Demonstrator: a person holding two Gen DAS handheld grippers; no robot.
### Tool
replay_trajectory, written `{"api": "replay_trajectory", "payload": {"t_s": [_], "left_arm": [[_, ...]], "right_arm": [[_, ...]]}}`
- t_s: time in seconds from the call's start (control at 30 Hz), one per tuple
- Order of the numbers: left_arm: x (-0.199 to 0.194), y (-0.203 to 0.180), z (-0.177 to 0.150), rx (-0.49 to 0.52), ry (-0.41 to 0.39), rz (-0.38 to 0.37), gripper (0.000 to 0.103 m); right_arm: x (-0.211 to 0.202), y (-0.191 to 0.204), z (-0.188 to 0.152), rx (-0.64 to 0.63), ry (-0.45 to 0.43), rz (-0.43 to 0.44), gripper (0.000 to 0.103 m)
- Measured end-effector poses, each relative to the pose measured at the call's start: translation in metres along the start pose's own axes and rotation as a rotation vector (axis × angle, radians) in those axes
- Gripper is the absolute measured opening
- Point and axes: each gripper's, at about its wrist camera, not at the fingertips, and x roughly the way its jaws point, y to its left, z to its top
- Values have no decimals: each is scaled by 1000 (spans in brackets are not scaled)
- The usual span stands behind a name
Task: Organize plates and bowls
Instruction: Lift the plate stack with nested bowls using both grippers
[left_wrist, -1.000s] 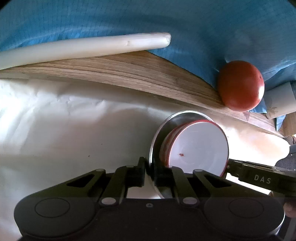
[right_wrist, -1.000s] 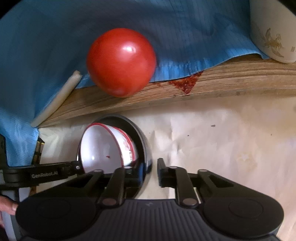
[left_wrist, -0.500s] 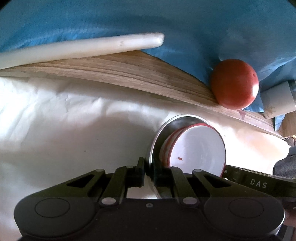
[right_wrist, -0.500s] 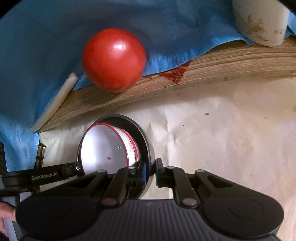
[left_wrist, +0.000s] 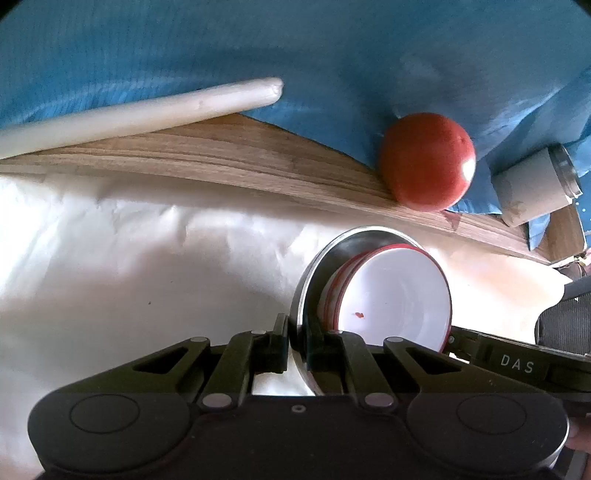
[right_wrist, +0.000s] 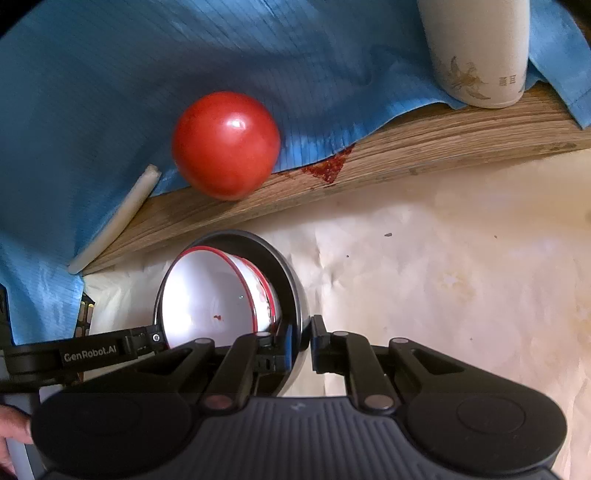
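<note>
Metal bowl (left_wrist: 308, 280) held up off the white paper (left_wrist: 147, 266), carried between both grippers, one on each side of its rim. It's tipped on edge in both views: the opening faces sideways toward the right gripper's side in the left wrist view, toward the left gripper's side in the right wrist view; the rim circle stands roughly upright, no real long axis, round thing. Nested inside sits a white bowl with a red rim (left_wrist: 395, 299), same tilt, mouth facing the same way, small red speck on its inner surface. Looks like more than one red-rimmed bowl stacked, edges show in layers, count unclear. Left gripper (left_wrist: 293, 339) is nearly fully closed, fingers pinching the metal bowl's thin rim at its near edge. Right gripper (right_wrist: 304, 341) likewise clamped almost shut on the opposite rim (right_wrist: 291, 288), one finger inside the bowl, one outside. Each gripper's arm shows in the other's view, reaching in from the side. Behind the bowls a wooden board edge (left_wrist: 221, 162) runs across, partly covered by a blue cloth (left_wrist: 332, 55). A red tomato (left_wrist: 428, 160) rests at the cloth's edge on the wood, a red smear (right_wrist: 328, 168) on the wood near it. A long white stick (left_wrist: 140, 110) lies on the cloth, a white cup with a gold print (right_wrist: 478, 51) stands further off. A hand's fingertips (right_wrist: 13, 424) show at the frame edge.
</note>
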Motion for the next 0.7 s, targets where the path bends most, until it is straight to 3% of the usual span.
{"api": "replay_trajectory", "payload": {"t_s": [0.7], "left_arm": [[-26,19,-19,-7,-26,-8,7]], "right_arm": [[-10,16,-21,-43,-8,6,12]]}}
